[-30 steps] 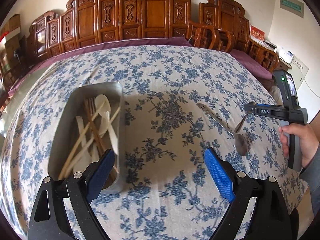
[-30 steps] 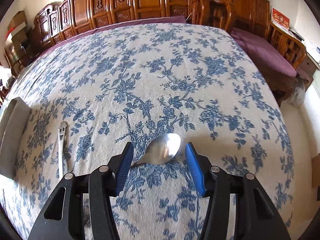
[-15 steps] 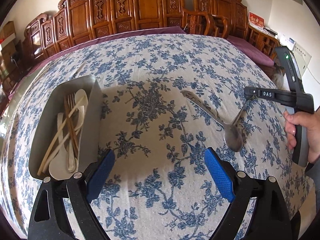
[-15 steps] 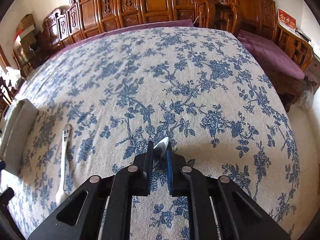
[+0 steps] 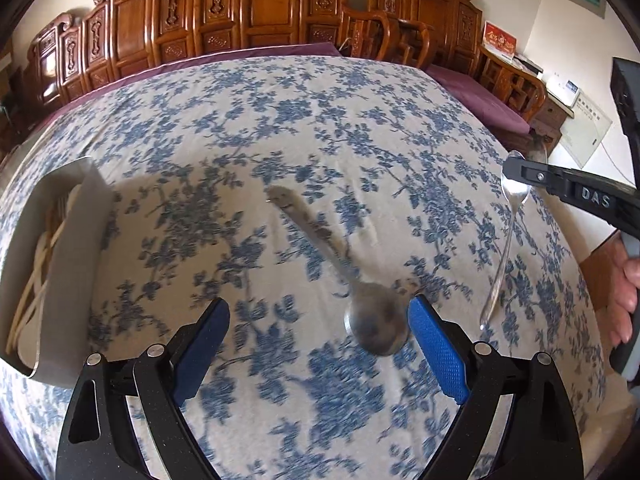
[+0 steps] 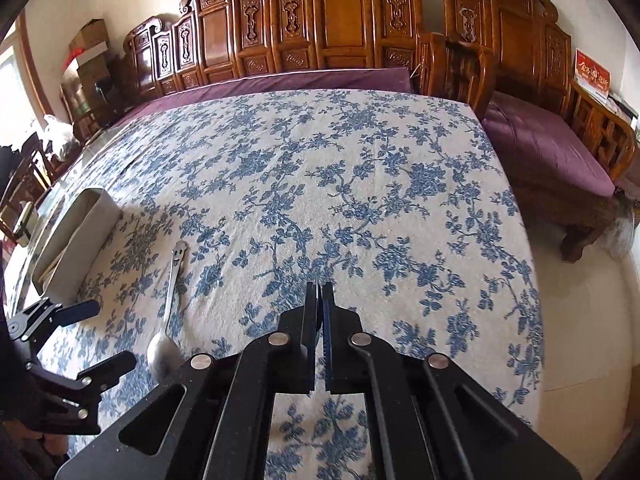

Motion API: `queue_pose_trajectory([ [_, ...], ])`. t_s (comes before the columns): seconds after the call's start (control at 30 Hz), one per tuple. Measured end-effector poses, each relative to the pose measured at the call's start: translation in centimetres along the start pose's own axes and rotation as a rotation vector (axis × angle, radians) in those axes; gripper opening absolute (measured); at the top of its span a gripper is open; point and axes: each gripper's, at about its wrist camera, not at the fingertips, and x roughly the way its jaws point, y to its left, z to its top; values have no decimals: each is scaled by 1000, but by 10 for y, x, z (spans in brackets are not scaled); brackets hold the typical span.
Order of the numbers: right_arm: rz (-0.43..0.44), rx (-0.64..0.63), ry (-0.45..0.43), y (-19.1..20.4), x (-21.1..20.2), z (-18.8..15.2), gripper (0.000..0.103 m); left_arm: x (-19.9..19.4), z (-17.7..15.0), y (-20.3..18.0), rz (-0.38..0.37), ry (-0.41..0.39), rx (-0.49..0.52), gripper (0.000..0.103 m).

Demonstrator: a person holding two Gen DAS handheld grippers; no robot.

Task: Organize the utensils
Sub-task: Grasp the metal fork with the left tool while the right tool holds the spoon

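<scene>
My right gripper (image 5: 516, 172) (image 6: 320, 292) is shut on the bowl of a thin metal spoon (image 5: 502, 256). The spoon hangs handle-down above the flowered tablecloth and is hidden under the fingers in the right wrist view. A larger metal spoon (image 5: 372, 320) (image 6: 168, 312) lies flat on the cloth. Its bowl sits just inside the right pad of my left gripper (image 5: 320, 344) (image 6: 114, 332), which is open and holds nothing. A metal tray (image 5: 80, 240) (image 6: 84, 224) at the left holds chopsticks, a fork and pale spoons.
Carved wooden benches with purple cushions (image 6: 548, 148) run along the table's far and right sides. A person's hand (image 5: 628, 292) grips the right tool's handle at the right edge. Stacked boxes (image 6: 88, 52) stand in the far left corner.
The right gripper closed on the thin spoon's bowl and lifted it off the cloth. The left gripper moved right, from over the tray to the large spoon, still open.
</scene>
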Motion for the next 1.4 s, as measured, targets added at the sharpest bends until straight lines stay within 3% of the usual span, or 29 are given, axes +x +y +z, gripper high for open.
queue_pose_trajectory([
  [0.13, 3, -1, 0, -3, -5, -9, 3, 11, 3, -12, -12, 18, 4, 81],
  [0.3, 16, -17, 0, 1, -11, -16, 3, 24, -2, -21, -8, 64, 13, 57],
  [0.43, 23, -35, -5, 7, -17, -18, 3, 27, -8, -24, -8, 63, 23, 53],
  [0.47, 25, -38, -6, 8, -19, -18, 3, 27, -8, -25, -18, 60, 22, 48],
  [0.5, 26, -40, -6, 9, -21, -19, 3, 26, -9, -24, -35, 59, 18, 36],
  [0.83, 17, -56, 2, 24, -29, -22, 4, 5, -2, -18, -119, 50, -6, 4],
  [1.03, 8, -65, 7, 41, -36, -20, 4, -3, -5, -13, -116, 71, 22, 2],
  [1.4, 6, -90, 9, 86, -48, -5, 4, -48, 4, 43, -90, 42, 16, 2],
])
